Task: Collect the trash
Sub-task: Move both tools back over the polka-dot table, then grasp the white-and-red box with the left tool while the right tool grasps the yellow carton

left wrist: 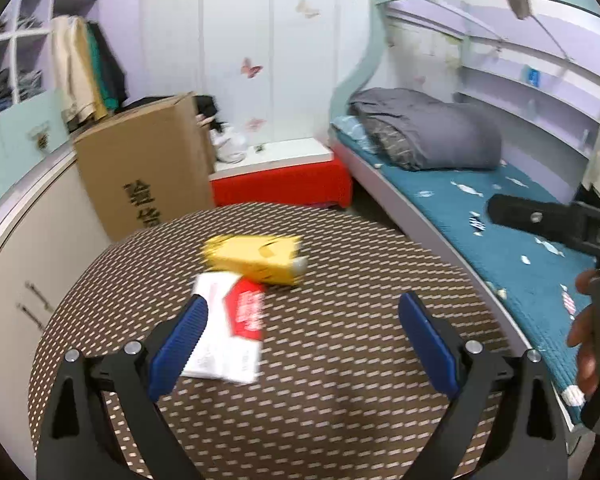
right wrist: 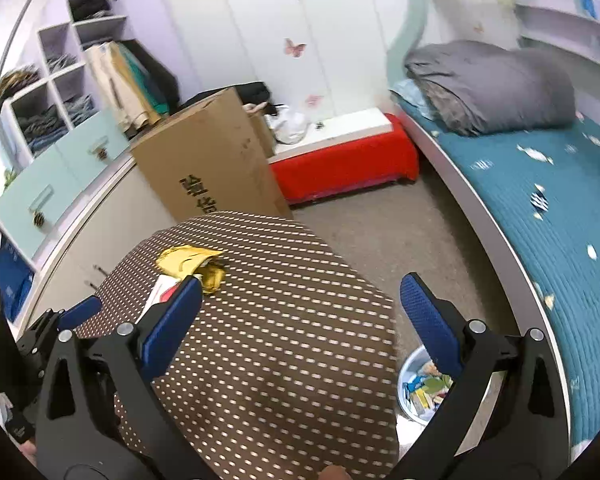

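A yellow carton (left wrist: 256, 258) lies on the round brown dotted table (left wrist: 320, 360), with a white and red paper pack (left wrist: 232, 332) just in front of it. My left gripper (left wrist: 302, 308) hovers open over the table, its left finger above the paper pack. In the right wrist view the yellow carton (right wrist: 186, 262) and a crumpled gold wrapper (right wrist: 212, 276) lie near the table's far left. My right gripper (right wrist: 300, 292) stands open above the table's (right wrist: 280, 340) right side, holding nothing. A pale bin (right wrist: 414, 384) with colourful trash stands on the floor below the right finger.
A big cardboard box (left wrist: 148, 168) stands behind the table beside a red and white bench (left wrist: 280, 172). A bed with a teal cover (right wrist: 560, 220) and grey duvet runs along the right. Drawers and shelves (right wrist: 52, 120) line the left wall. Carpet (right wrist: 380, 228) lies between table and bed.
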`<state>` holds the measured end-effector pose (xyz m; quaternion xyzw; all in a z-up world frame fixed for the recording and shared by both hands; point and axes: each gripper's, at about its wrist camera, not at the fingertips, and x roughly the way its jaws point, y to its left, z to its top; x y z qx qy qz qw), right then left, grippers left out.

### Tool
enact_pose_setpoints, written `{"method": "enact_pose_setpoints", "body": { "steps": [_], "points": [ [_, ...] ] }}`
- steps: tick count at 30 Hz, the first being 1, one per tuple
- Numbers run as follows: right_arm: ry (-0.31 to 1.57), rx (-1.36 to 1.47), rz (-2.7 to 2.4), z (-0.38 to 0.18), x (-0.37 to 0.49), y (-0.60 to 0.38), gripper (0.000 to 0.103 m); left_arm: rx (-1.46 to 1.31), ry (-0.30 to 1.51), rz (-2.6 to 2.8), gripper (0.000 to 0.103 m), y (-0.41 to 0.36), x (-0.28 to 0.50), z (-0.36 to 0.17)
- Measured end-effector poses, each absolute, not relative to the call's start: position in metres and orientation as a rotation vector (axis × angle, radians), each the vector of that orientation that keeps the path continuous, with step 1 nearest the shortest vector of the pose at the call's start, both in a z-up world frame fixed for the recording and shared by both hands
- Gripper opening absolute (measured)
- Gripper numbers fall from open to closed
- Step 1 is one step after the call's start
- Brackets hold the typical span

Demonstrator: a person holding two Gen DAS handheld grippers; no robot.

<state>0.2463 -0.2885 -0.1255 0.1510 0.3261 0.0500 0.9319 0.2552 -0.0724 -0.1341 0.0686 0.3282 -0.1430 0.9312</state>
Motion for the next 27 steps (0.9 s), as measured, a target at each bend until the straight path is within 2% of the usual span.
{"method": "enact_pose_setpoints", "body": {
  "steps": [5,14,15,16,19,27],
  "points": [
    [0.711,0.297,0.162,-0.147,0.262,-0.26,0.097,0.13,0.743,-0.216,0.094,-0.039,0.279,-0.161],
    [0.774,0.28,0.198,-0.174,0.274,-0.242,0.097,0.153,0.861,-0.205,0.094,-0.027,0.32,-0.202],
    [0.78,0.278,0.198,-0.176,0.275,-0.242,0.097,0.154,0.874,-0.205,0.091,-0.026,0.324,-0.205],
    [0.784,0.277,0.197,-0.177,0.276,-0.242,0.097,0.15,0.896,-0.22,0.079,-0.027,0.329,-0.209],
    [0.795,0.275,0.193,-0.182,0.278,-0.242,0.097,0.167,0.898,-0.249,0.068,-0.03,0.332,-0.212],
    [0.818,0.24,0.214,-0.188,0.287,-0.226,0.097,0.148,0.893,-0.284,0.067,-0.017,0.32,-0.212]
  ]
}}
